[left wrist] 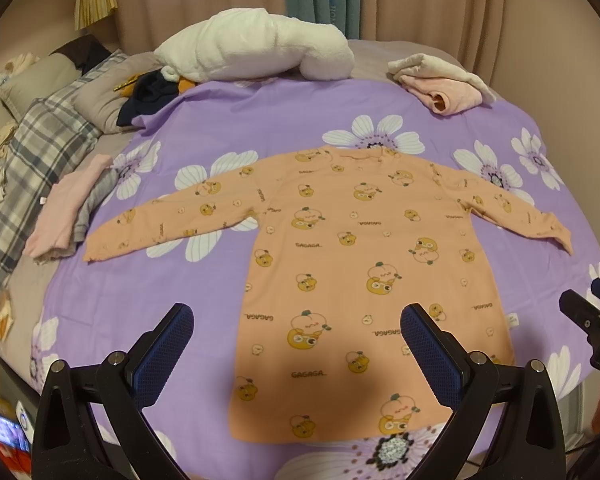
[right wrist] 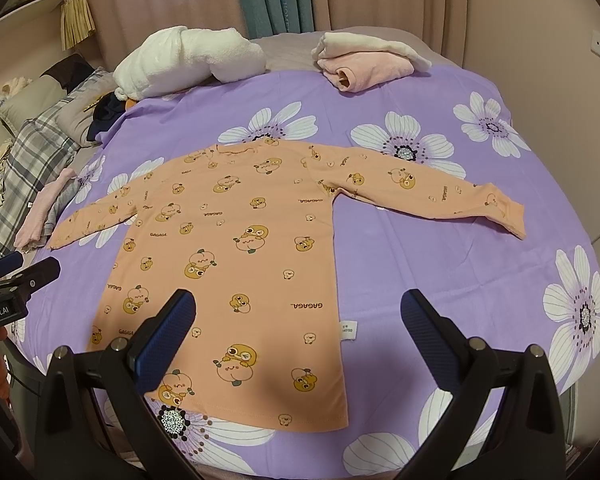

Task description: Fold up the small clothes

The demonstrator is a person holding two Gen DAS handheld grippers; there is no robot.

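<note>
An orange long-sleeved child's top [left wrist: 340, 264] printed with cartoon figures lies flat on the purple flowered sheet [left wrist: 188, 292], both sleeves spread out, collar at the far end. My left gripper [left wrist: 296, 332] hovers open over the lower left part of the top, holding nothing. In the right wrist view the same top [right wrist: 240, 248] lies left of centre, and my right gripper [right wrist: 300, 320] hangs open above its lower right hem and side edge. The right gripper [left wrist: 592, 312] also shows at the right edge of the left wrist view, and the left gripper [right wrist: 16, 272] at the left edge of the right one.
A white fluffy bundle [left wrist: 256, 44] and a folded pink and cream garment [left wrist: 440, 80] lie at the far end of the bed. A pink and grey folded stack [left wrist: 68, 208] sits at the left edge beside a plaid blanket [left wrist: 32, 160]. Curtains hang behind.
</note>
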